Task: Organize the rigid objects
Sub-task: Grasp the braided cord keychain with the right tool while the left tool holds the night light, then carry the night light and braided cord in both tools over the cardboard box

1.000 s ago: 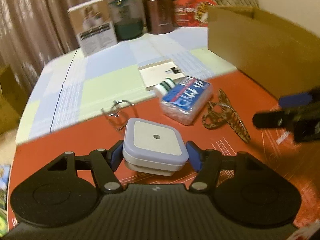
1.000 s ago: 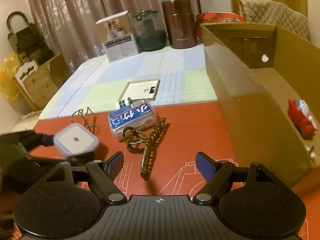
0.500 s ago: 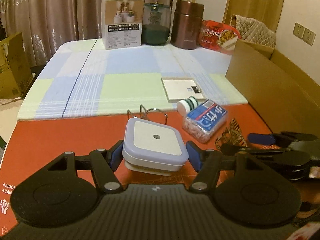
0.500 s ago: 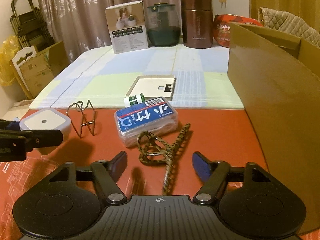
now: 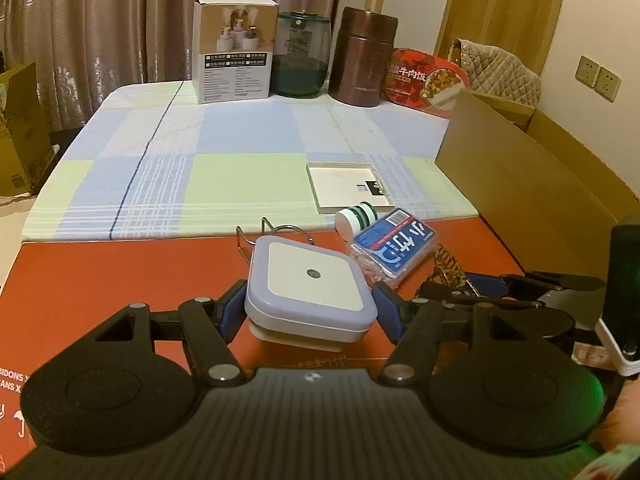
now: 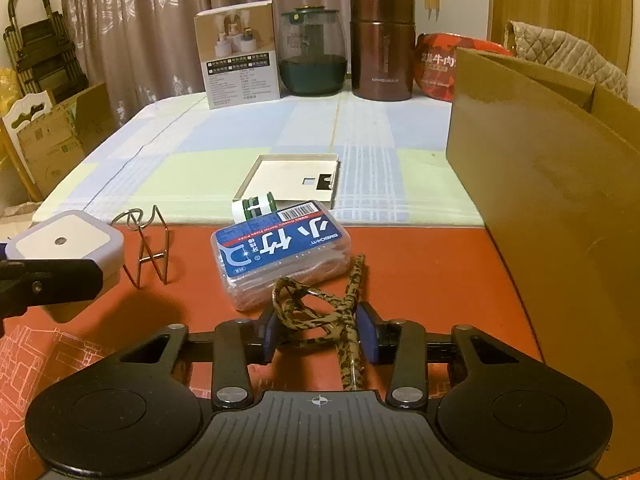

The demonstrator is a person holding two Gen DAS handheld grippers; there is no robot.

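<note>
My left gripper (image 5: 310,308) is shut on a square lavender-and-white night light (image 5: 312,284), holding it above the red mat (image 5: 100,276); the same night light (image 6: 64,242) shows at the left of the right wrist view. A leopard-print hair clip (image 6: 320,312) lies on the mat between the blue pads of my right gripper (image 6: 319,328). Those jaws are closing, and both pads touch the clip's sides. In the left wrist view the hair clip (image 5: 448,264) is partly hidden behind the right gripper (image 5: 464,286).
A blue-labelled clear plastic box (image 6: 280,248), a green-and-white roll (image 6: 254,208), a wire stand (image 6: 148,248) and a flat white tray (image 6: 292,178) lie ahead. An open cardboard box (image 6: 552,184) walls the right side. A carton (image 6: 240,56), jar (image 6: 312,56) and brown flask (image 6: 382,46) stand at the back.
My right gripper moved forward and down over the hair clip and its jaws closed around it. The left gripper rolled level and drew back a little, still holding the night light.
</note>
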